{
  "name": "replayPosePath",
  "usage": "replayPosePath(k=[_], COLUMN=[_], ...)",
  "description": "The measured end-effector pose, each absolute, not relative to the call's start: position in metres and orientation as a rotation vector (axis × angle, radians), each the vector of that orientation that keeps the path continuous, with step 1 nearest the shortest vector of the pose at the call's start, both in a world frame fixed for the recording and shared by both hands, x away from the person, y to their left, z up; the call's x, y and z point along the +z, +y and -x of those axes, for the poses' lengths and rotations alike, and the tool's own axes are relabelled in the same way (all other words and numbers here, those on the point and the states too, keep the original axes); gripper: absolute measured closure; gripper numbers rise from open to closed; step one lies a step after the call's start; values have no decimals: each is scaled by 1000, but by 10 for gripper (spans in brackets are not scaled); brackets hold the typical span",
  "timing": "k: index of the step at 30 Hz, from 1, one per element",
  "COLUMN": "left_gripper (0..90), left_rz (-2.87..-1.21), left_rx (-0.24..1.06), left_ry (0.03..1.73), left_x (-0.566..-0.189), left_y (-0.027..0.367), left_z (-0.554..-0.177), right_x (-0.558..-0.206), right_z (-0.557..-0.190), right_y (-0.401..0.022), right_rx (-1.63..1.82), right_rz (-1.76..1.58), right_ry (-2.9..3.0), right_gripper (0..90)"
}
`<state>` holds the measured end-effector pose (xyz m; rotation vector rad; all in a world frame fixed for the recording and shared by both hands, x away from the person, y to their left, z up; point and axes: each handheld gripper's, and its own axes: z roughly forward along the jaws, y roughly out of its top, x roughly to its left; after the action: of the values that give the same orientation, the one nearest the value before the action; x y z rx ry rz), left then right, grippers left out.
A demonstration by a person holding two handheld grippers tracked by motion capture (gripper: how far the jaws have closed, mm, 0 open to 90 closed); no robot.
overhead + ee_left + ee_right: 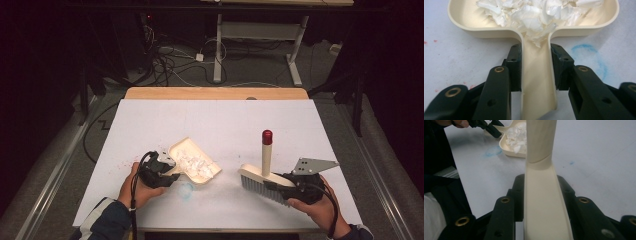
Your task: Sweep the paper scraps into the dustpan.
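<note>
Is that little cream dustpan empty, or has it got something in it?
Not empty: the dustpan holds a heap of white paper scraps, spilling toward its handle.

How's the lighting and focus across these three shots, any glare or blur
High view: table bright, surroundings dark, paper scraps blown out white. Left gripper view: dustpan sharp, glare on scraps. Right gripper view: brush handle close and soft, far dustpan slightly blurred.

Left gripper (167, 167) and right gripper (280, 182), jaws clamped, low over the table.
</note>
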<state>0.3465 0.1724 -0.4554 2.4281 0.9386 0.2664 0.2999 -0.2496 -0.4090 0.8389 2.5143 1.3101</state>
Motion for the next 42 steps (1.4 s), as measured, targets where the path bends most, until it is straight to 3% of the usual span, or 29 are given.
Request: replayPosePath(k=[42], left_gripper=[634], left_rz=[-2253], left_rx=[394], left_ry=[1270], left_x=[-450], left_y=[252], left_z=[-354], right_x=[-397], right_z=[-298], right_y=[-282], right_rx=[1273], right_rz=[-955], right_ry=[2529], right_gripper=[676])
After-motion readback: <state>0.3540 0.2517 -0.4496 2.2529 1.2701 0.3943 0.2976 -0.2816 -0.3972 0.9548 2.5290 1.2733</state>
